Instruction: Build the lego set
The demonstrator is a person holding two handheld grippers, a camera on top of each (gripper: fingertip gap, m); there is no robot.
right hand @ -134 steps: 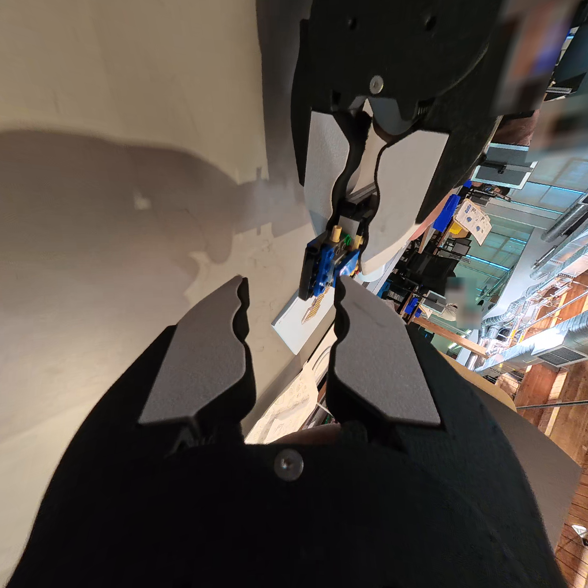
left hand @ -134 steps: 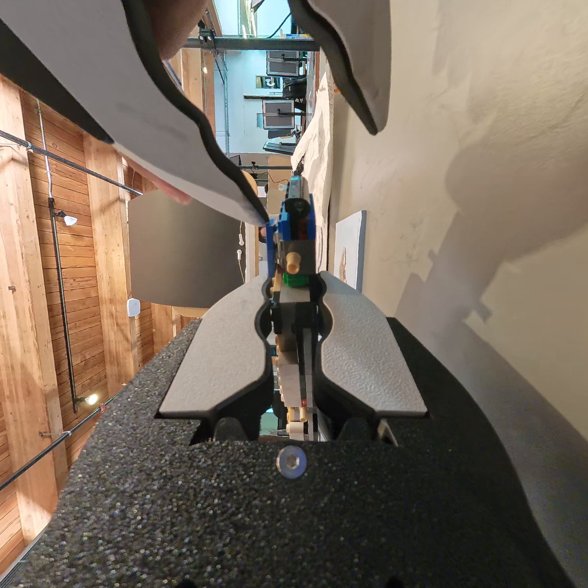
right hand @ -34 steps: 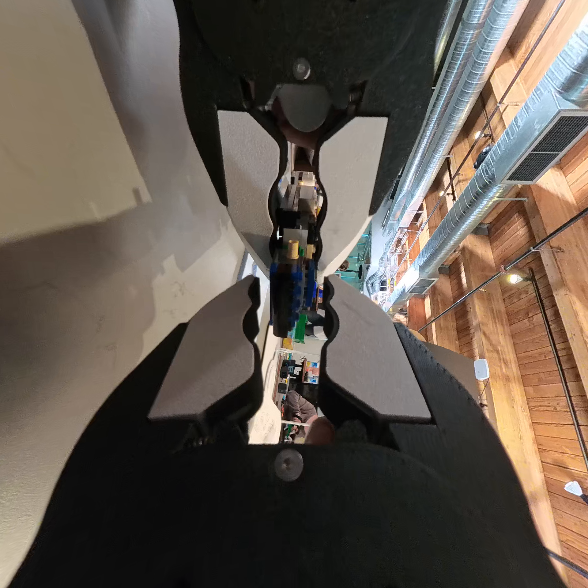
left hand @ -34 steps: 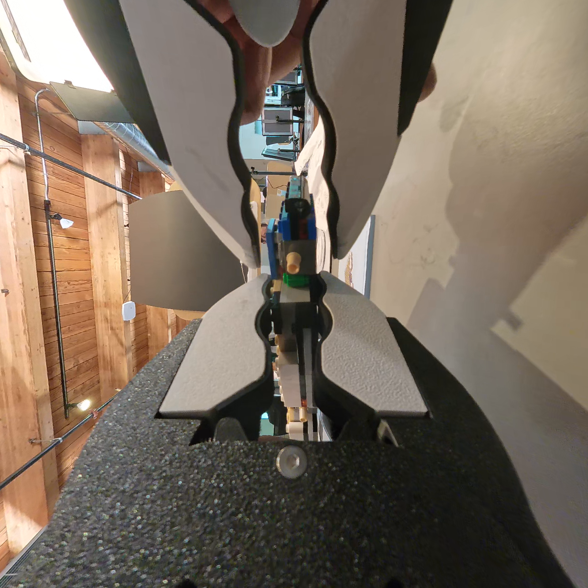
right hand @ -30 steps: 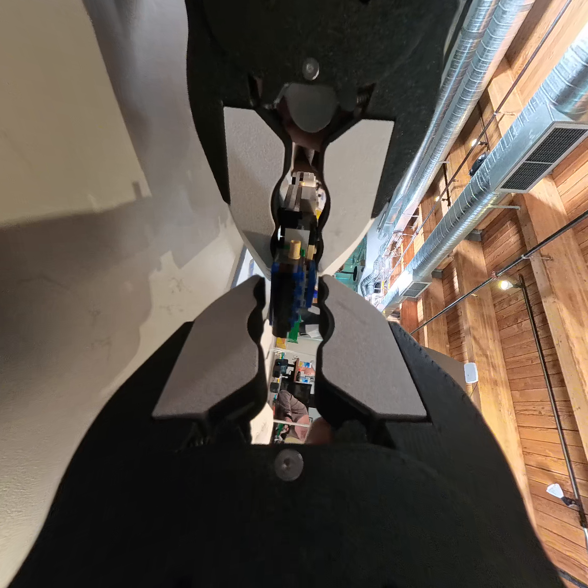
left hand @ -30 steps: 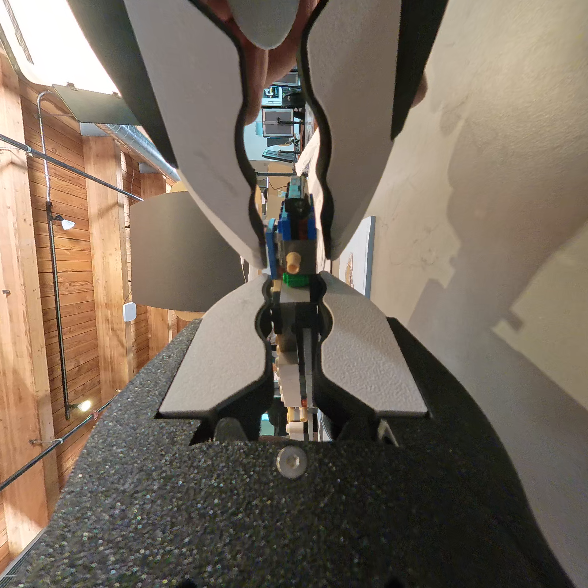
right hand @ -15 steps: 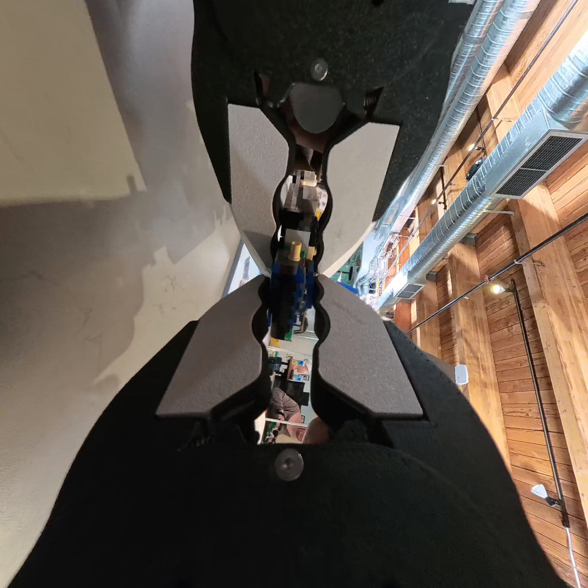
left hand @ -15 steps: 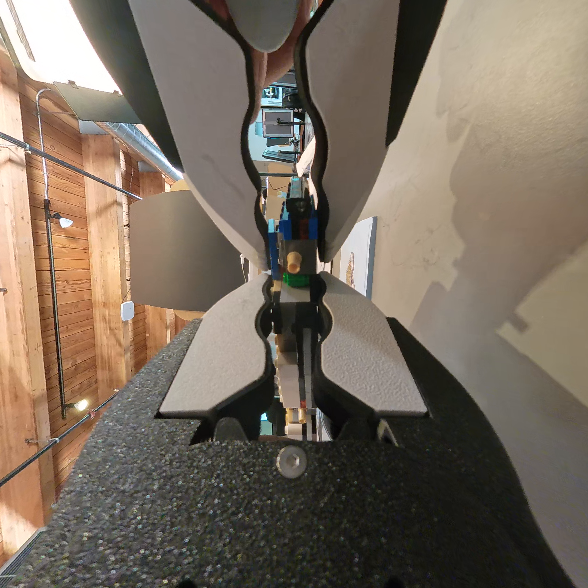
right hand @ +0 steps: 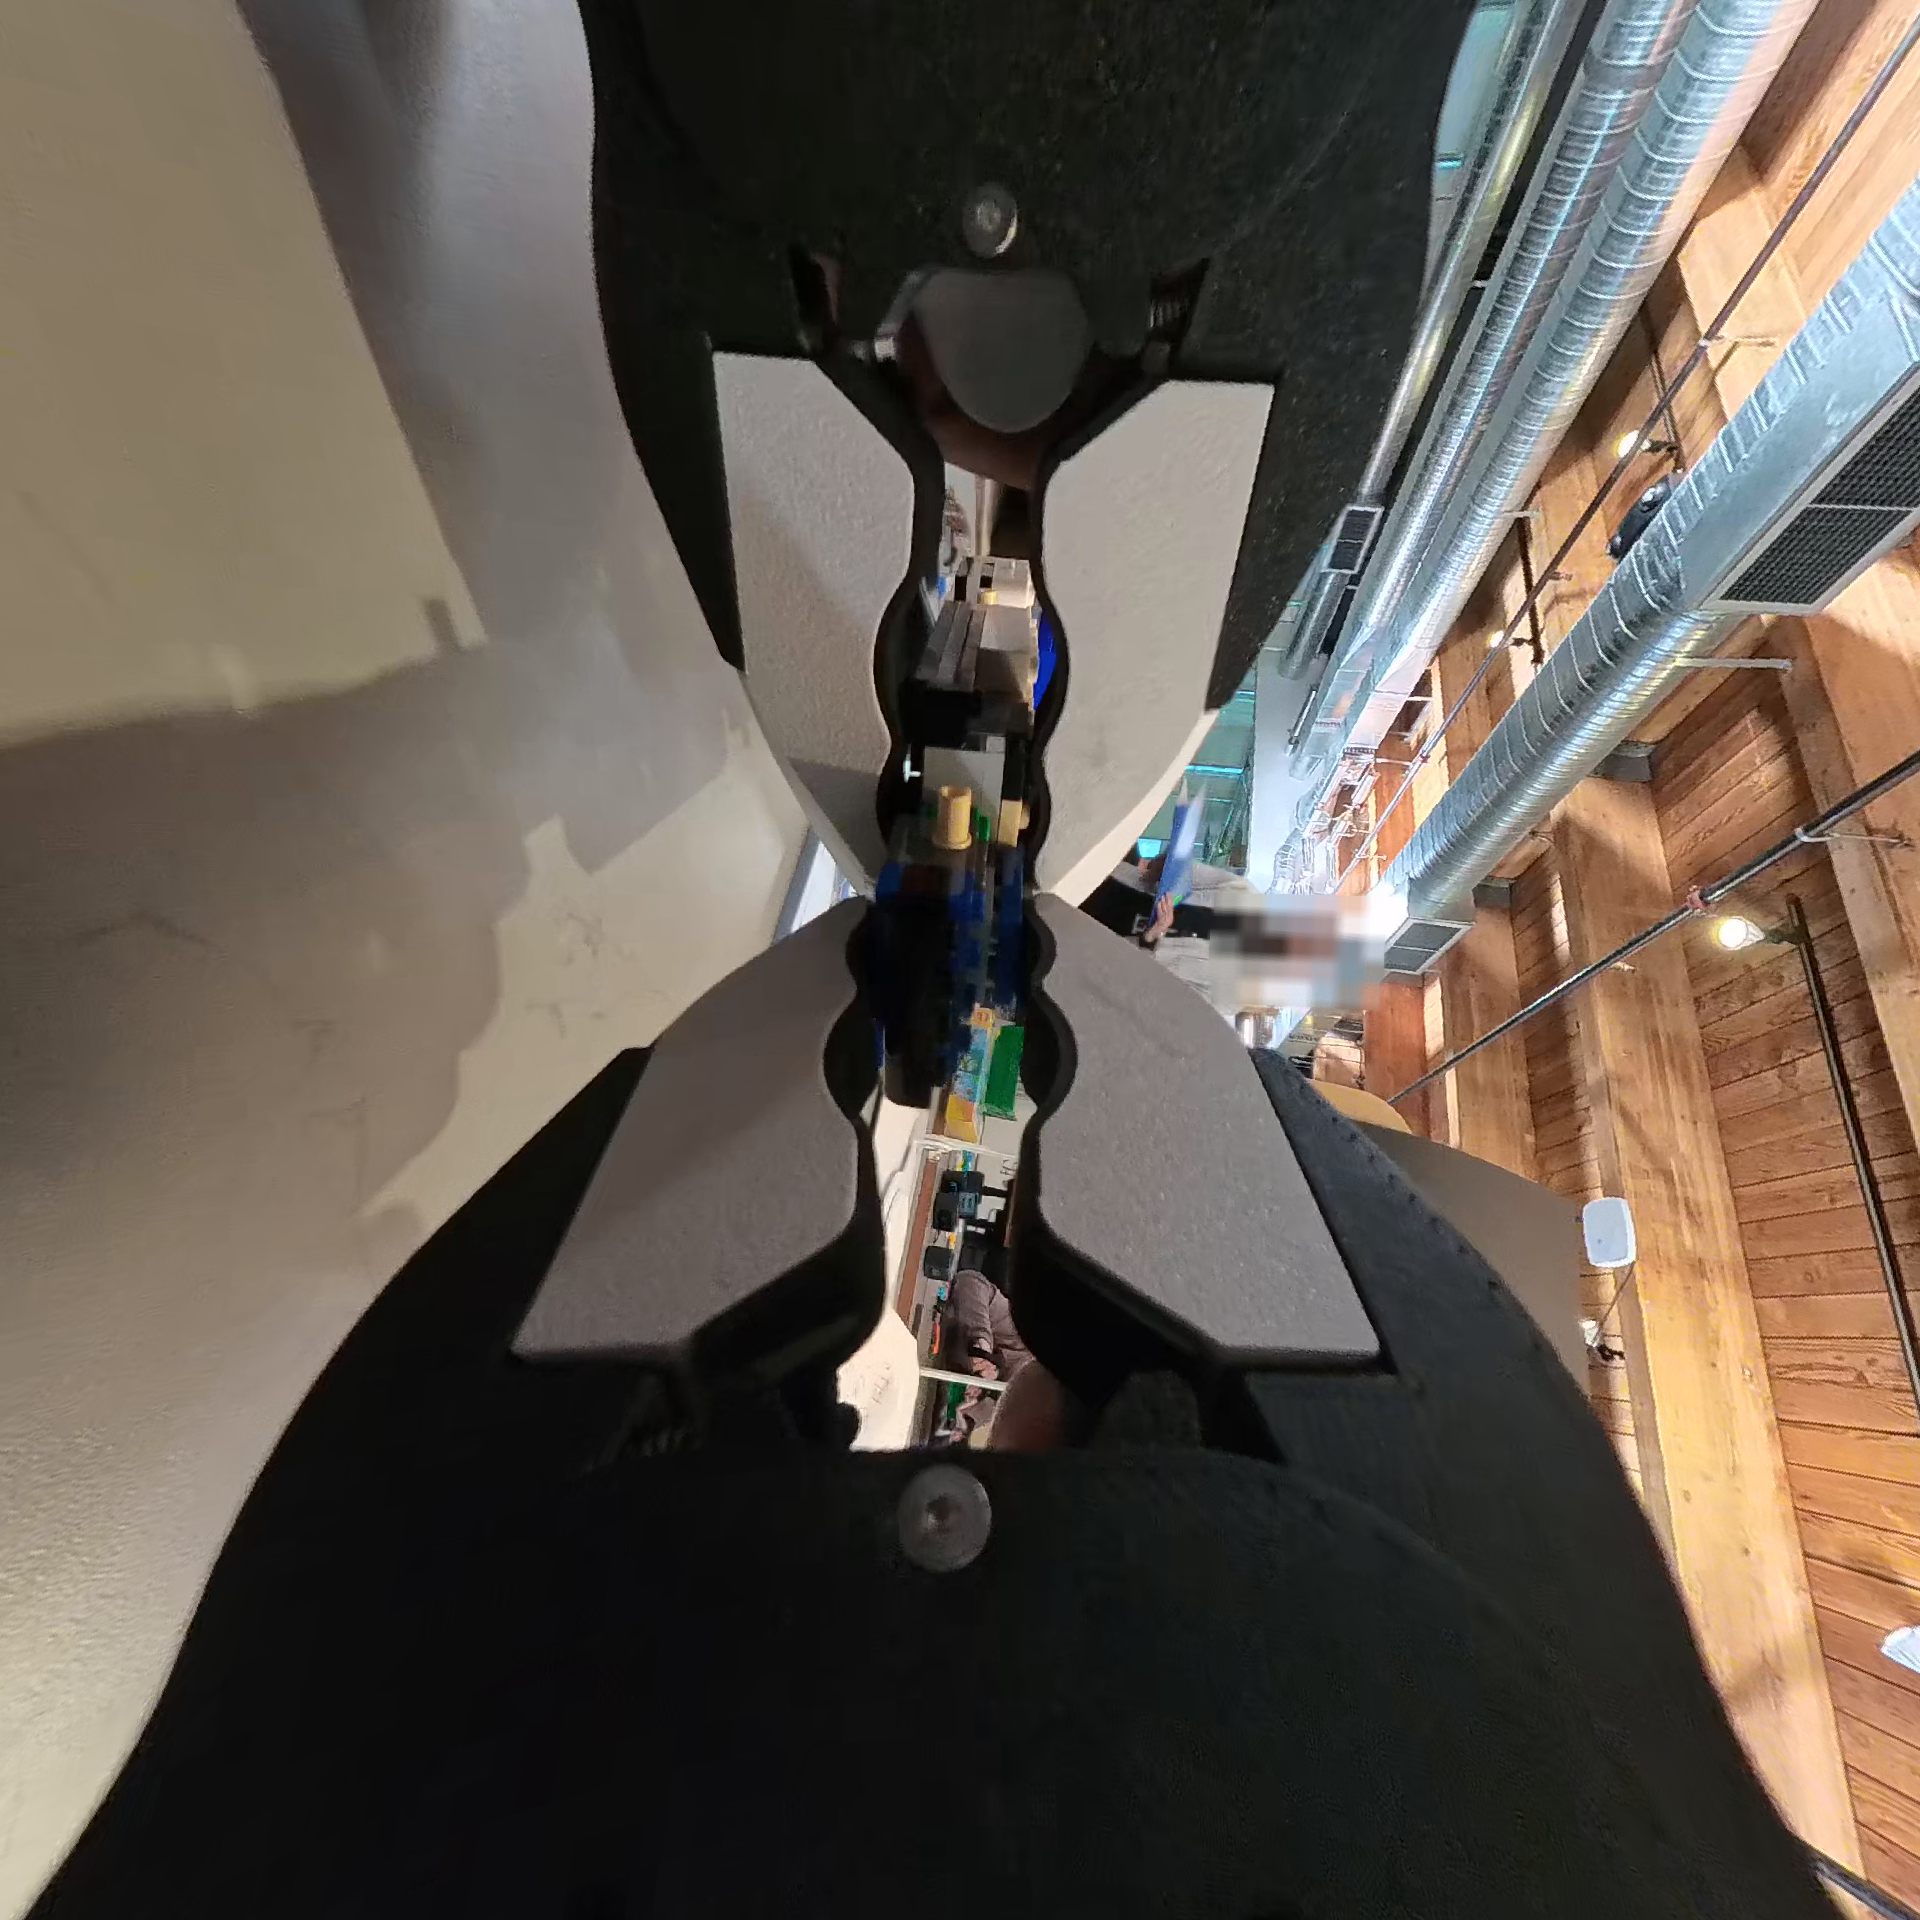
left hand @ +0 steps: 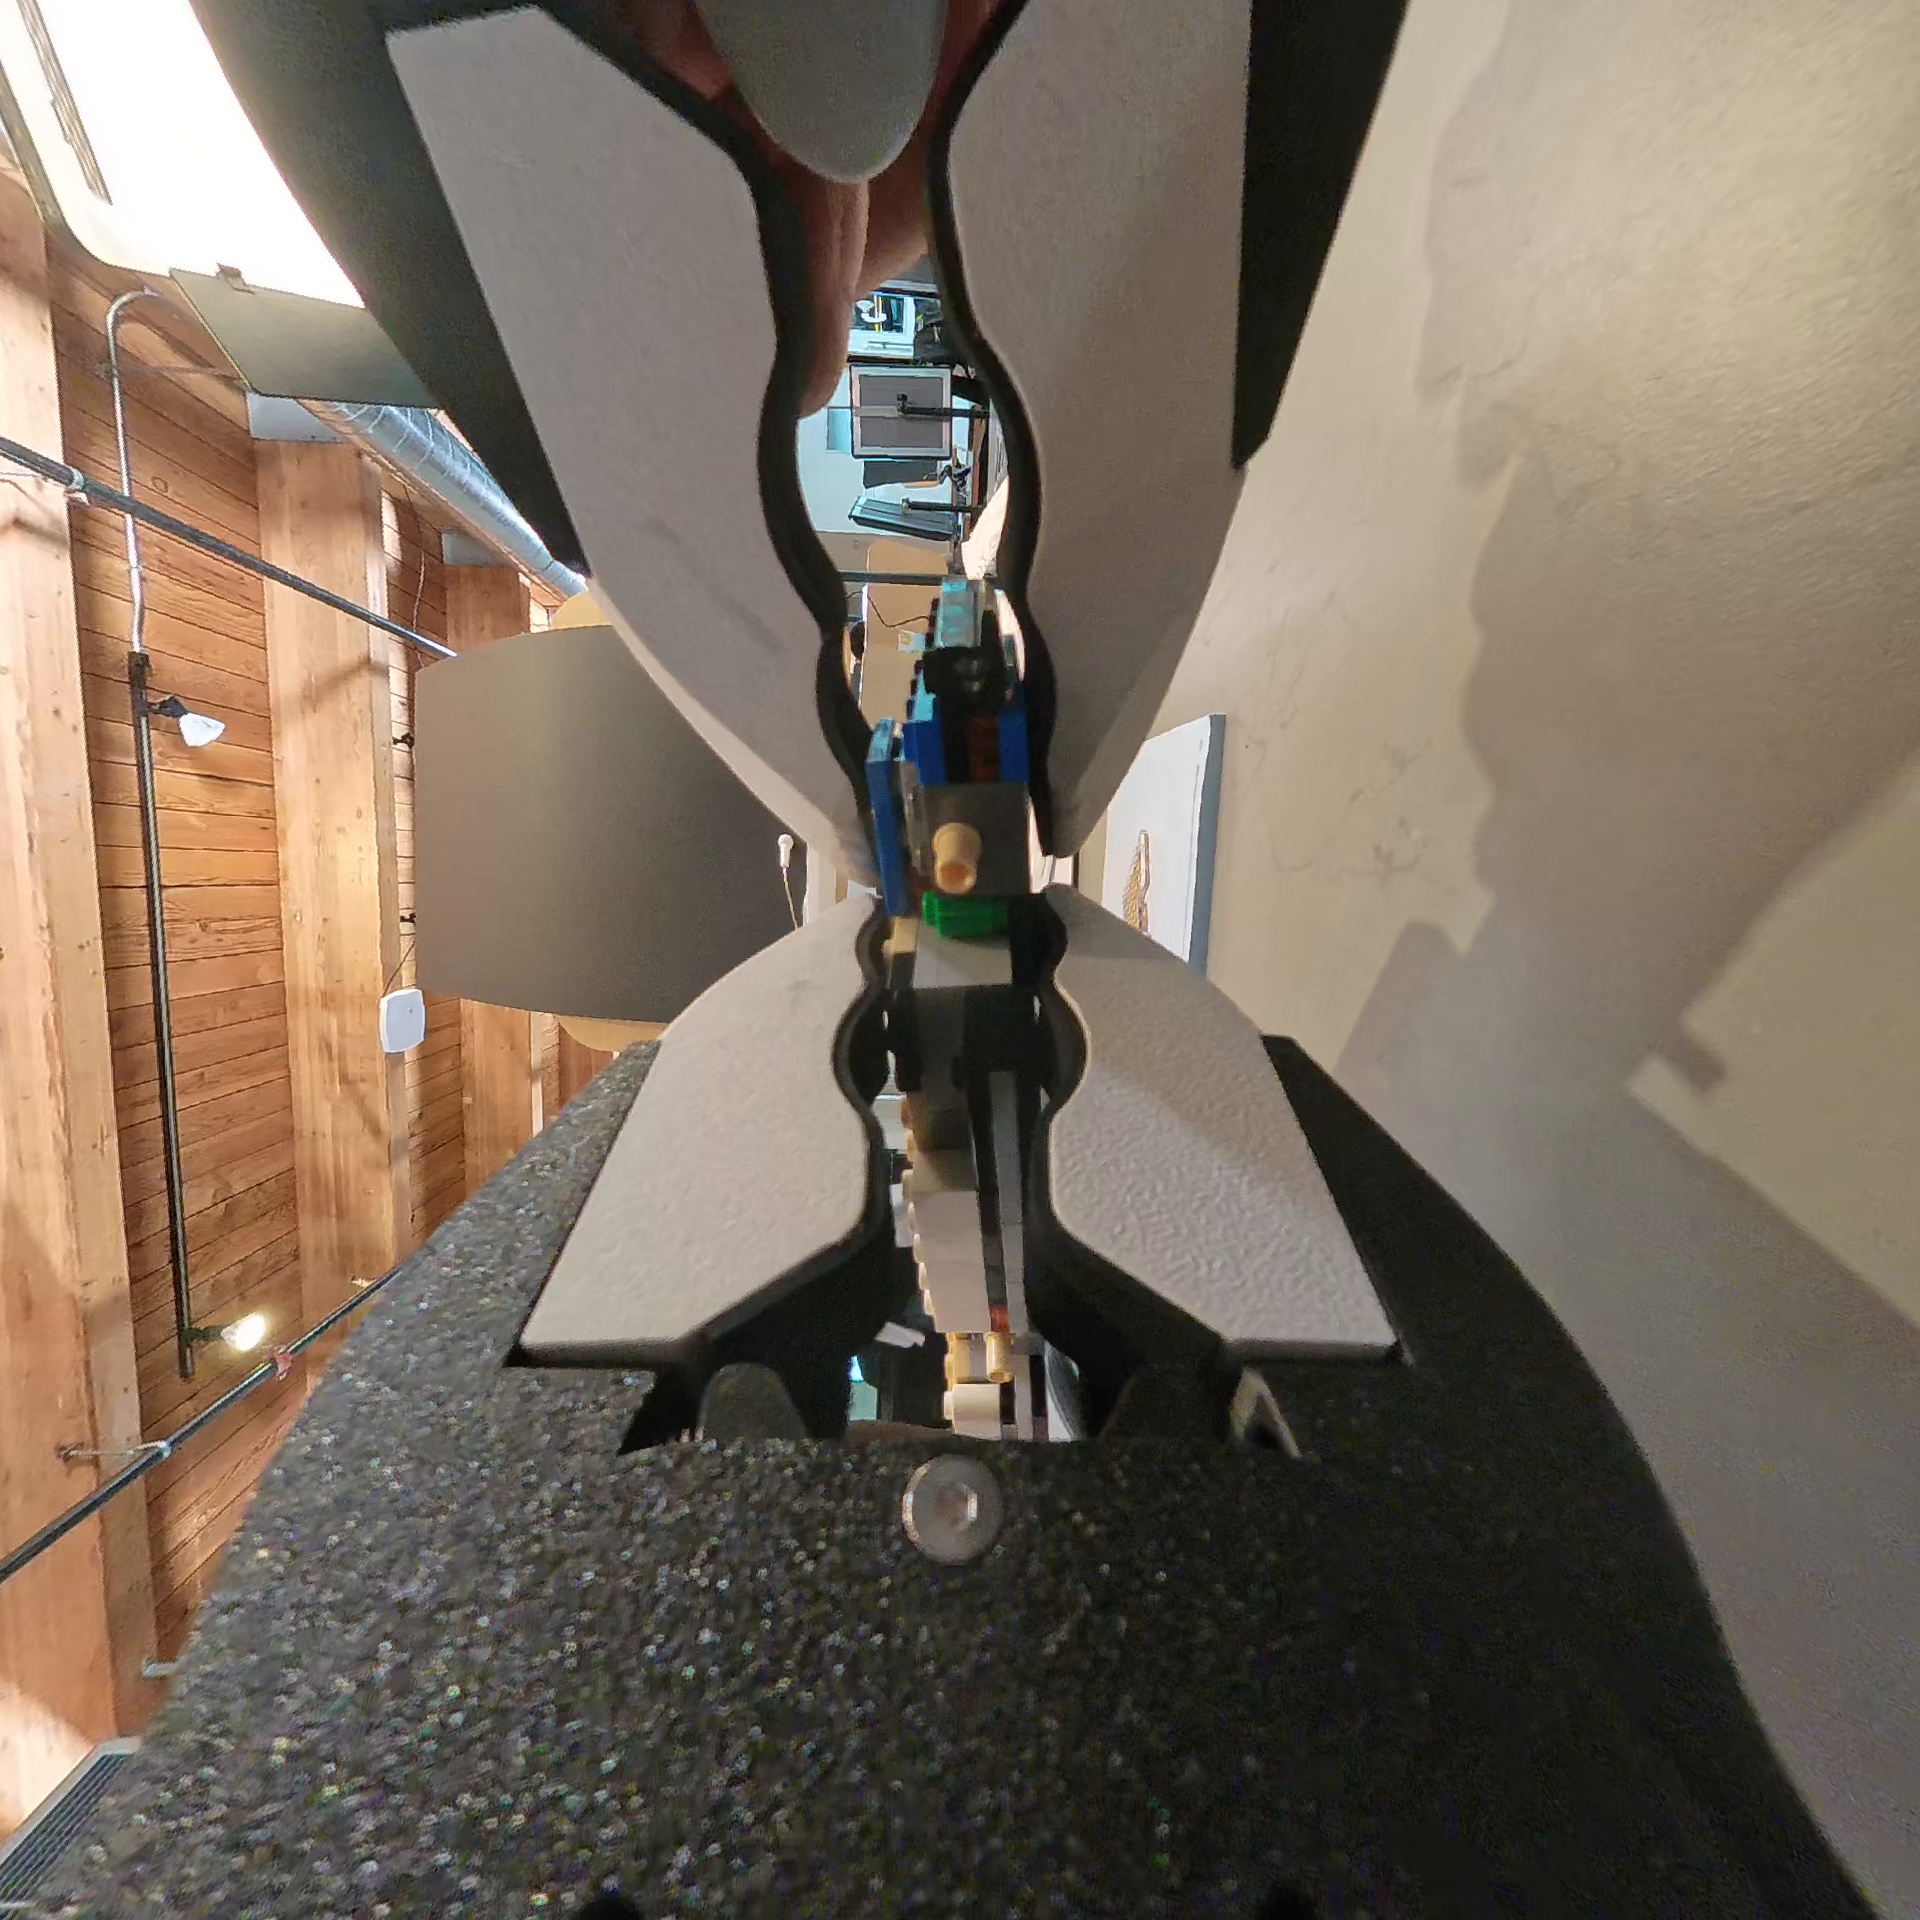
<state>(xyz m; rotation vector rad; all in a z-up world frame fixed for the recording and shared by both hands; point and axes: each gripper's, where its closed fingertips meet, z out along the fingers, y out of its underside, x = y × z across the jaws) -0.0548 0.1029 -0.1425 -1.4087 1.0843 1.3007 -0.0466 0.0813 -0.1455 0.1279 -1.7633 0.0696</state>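
A toy brick model (left hand: 961, 821), blue, grey, black and green with tan pegs, hangs in the air between my two grippers. My left gripper (left hand: 961, 935) is shut on its grey and black end. My right gripper (right hand: 945, 914) faces it from the opposite side and is shut on the model's blue end (right hand: 940, 966). In the left wrist view the right gripper's fingers (left hand: 1101, 582) come down from the top and clamp the blue part. In the right wrist view the left gripper's fingers (right hand: 821, 582) clamp the grey part (right hand: 971, 774).
A pale tabletop (left hand: 1558, 520) fills one side of both views. A white card with a picture (left hand: 1158, 842) lies on it. Wooden walls (left hand: 208, 831) and metal ducts (right hand: 1558, 520) lie beyond. A person (right hand: 977, 1309) sits far off. Left and right tips are no more than a few centimetres apart.
My right gripper came in from the side, lined up opposite the left one and closed its fingers on the model's blue end. My left gripper kept its hold throughout.
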